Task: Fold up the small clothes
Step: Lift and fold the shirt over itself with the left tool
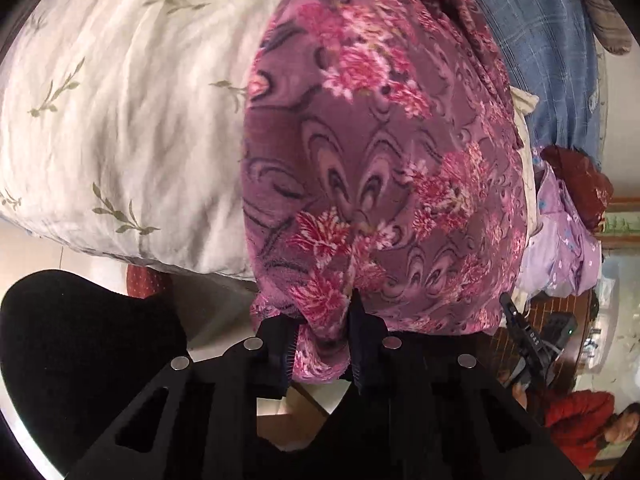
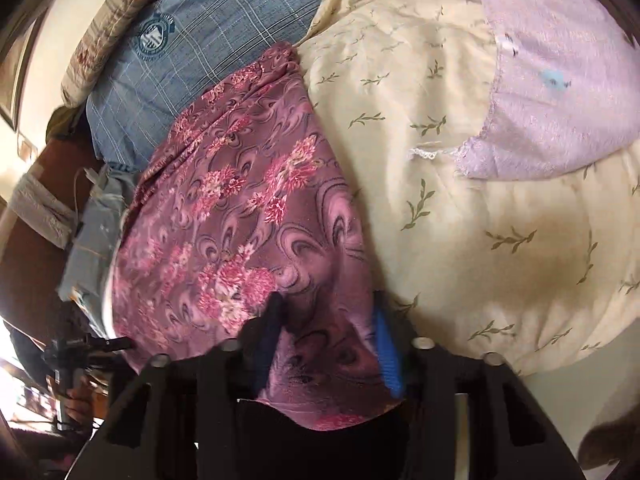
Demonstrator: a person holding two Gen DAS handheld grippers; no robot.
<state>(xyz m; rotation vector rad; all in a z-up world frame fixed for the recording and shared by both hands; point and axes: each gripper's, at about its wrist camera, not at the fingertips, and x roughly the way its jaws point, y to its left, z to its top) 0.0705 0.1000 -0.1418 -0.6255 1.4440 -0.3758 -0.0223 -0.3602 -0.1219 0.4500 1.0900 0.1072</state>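
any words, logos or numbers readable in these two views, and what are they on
"DAS", as far as it can be read: white letters on the right gripper, seen in the left wrist view.
Round crest printed on the blue checked cloth: its lettering is too small and blurred to read.
No text on the purple floral garment or the cream leaf-print bedding.

Fuzzy fleece garment (image 1: 380, 168) on smooth, matt cotton quilt (image 1: 120, 120).

Black tongs (image 1: 322, 344) with silver round studs; blue ribbed pad (image 2: 387, 354) on right tongs (image 2: 326, 340).
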